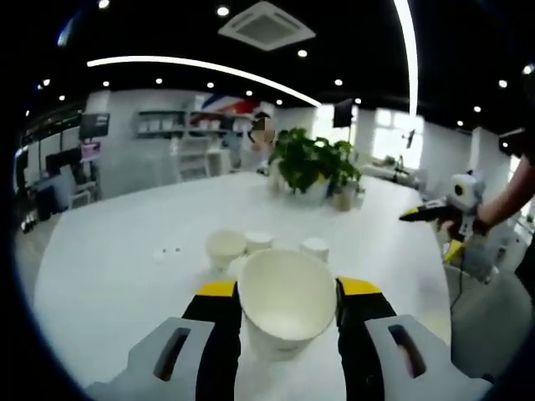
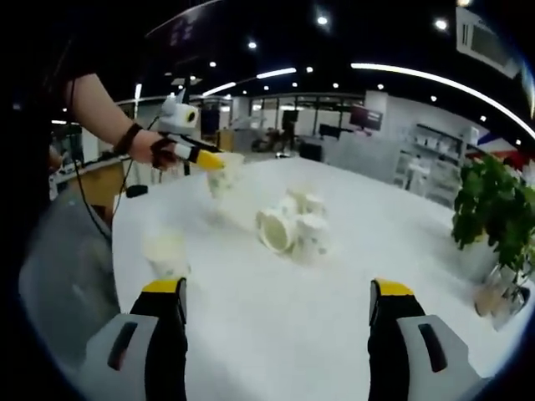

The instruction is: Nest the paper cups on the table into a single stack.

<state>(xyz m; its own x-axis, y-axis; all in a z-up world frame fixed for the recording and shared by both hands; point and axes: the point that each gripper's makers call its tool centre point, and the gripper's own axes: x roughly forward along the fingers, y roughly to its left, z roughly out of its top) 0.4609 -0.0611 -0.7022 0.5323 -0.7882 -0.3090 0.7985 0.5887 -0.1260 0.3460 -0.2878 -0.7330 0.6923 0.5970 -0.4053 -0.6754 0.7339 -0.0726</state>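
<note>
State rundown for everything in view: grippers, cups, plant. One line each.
left gripper: shut on held paper cup, mouth toward camera
right gripper: open, nothing between its jaws
cup cluster: loose on the white table, not stacked; one on its side
lone cup: apart from the cluster, blurred, looks upright
potted plant: upright on table

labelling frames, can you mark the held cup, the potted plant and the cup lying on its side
held cup (image 1: 286, 294), left gripper view, inner wall
potted plant (image 1: 313, 160), left gripper view, leaves
cup lying on its side (image 2: 273, 230), right gripper view, open mouth
</note>
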